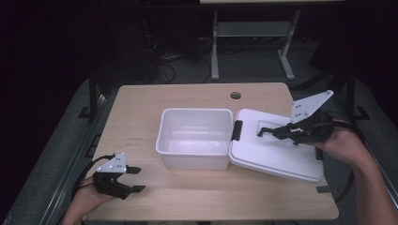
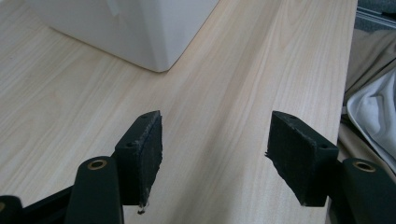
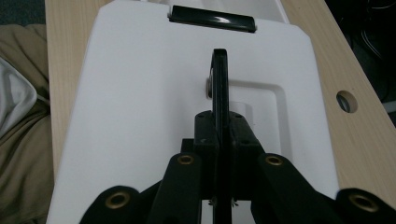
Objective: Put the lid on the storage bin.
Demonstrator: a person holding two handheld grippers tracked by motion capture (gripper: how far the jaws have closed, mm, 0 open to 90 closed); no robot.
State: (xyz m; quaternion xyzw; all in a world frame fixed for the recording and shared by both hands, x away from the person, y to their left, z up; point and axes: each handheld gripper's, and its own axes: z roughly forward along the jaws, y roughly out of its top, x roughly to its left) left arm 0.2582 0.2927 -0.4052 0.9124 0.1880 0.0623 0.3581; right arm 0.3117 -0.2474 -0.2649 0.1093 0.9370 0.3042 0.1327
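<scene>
An open white box [image 1: 195,161] stands in the middle of the wooden table [image 1: 141,103]; its inside looks empty. Its white lid [image 1: 272,154] lies to the right, leaning against the box's right rim with a black latch [image 1: 237,130] at that edge. My right gripper [image 1: 277,132] is shut on the lid's black handle [image 3: 219,74], which stands upright between the jaws above the lid [image 3: 140,93]. My left gripper [image 1: 136,179] rests at the table's front left, open with nothing between its pads [image 2: 144,149]; a corner of the box [image 2: 140,28] lies ahead of it.
A round cable hole [image 1: 235,95] sits near the table's far edge, also seen as the hole [image 3: 348,101] to the right of the lid. Bare wood stretches left of the box. A white table frame [image 1: 215,47] stands on the dark floor behind.
</scene>
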